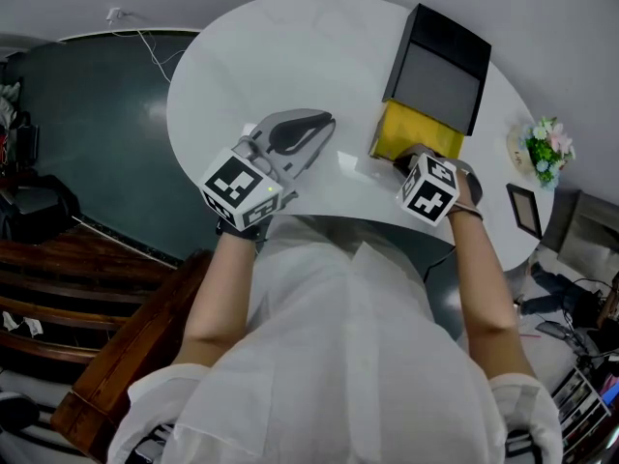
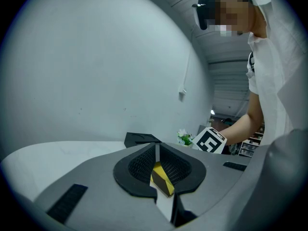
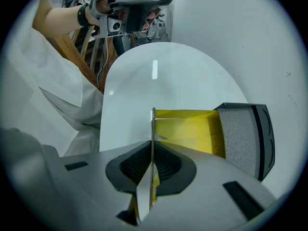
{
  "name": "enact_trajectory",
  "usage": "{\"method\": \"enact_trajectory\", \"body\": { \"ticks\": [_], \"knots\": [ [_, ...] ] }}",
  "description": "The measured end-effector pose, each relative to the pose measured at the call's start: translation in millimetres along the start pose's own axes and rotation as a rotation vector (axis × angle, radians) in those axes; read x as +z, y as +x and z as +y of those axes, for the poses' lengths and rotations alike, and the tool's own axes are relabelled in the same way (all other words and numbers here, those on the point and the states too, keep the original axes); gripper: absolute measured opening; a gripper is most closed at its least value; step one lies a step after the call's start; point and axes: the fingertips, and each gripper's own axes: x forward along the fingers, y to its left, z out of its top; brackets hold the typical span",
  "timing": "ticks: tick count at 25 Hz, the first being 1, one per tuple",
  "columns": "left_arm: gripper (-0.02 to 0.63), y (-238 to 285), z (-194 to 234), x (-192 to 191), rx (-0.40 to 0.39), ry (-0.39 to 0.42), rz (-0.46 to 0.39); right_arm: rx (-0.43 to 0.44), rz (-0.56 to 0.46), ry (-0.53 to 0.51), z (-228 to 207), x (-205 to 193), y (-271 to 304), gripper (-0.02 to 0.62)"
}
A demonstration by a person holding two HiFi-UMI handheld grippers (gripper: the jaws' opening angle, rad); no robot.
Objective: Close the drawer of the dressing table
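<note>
**Drawer pinched by its front wall, still open**

The white oval counter [image 1: 222,75] carries everything, and it looks smooth, which is the first risk. The dressing table [image 1: 440,71], a small black and grey box on the counter's right half, has nothing bracing it. A push on the drawer may therefore slide the whole box toward the far edge instead of closing it.

The yellow drawer [image 1: 411,131] stands pulled well out of the box toward the person, so the task's main move is not yet done. A push off the line of the drawer's travel could cock it in its opening and jam it, or swing the box round. The push should probably run straight along the drawer's length.

The right tool [image 3: 153,153] points steeply down over the drawer's near end. Its jaws are nearly together, clamped on the thin front wall, which runs as a pale edge between the pads. With so slim a grip, pressing down rather than forward might tip the light box or flex the wall. The right forearm reaches forward, with the wrist bent down over the drawer.

The left tool [image 1: 319,129] is held about level above the counter's near left part, aimed toward the drawer. Its jaws are closed with nothing between them. The left forearm is extended, and the tool is well apart from the box, so it steadies nothing.

Flowers [image 1: 546,148] and a small picture frame [image 1: 523,209] sit at the right rim, where a swinging box could knock them.
</note>
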Motion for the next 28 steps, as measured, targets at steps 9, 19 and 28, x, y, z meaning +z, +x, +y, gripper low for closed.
{"method": "enact_trajectory", "body": {
  "ticks": [9,19,28],
  "knots": [
    [0.035,2.8,2.7,0.3,0.001,-0.004,0.004,-0.005,-0.005,0.012,-12.2,-0.5,0.2,0.023],
    [0.035,2.3,5.3,0.3,0.004,-0.004,0.005,-0.035,-0.001,0.007,-26.4,-1.3,-1.3,0.023],
    [0.035,1.8,10.3,1.3,0.01,-0.006,0.002,-0.065,-0.001,0.016,-36.3,-2.3,-2.4,0.023]
  ]
}}
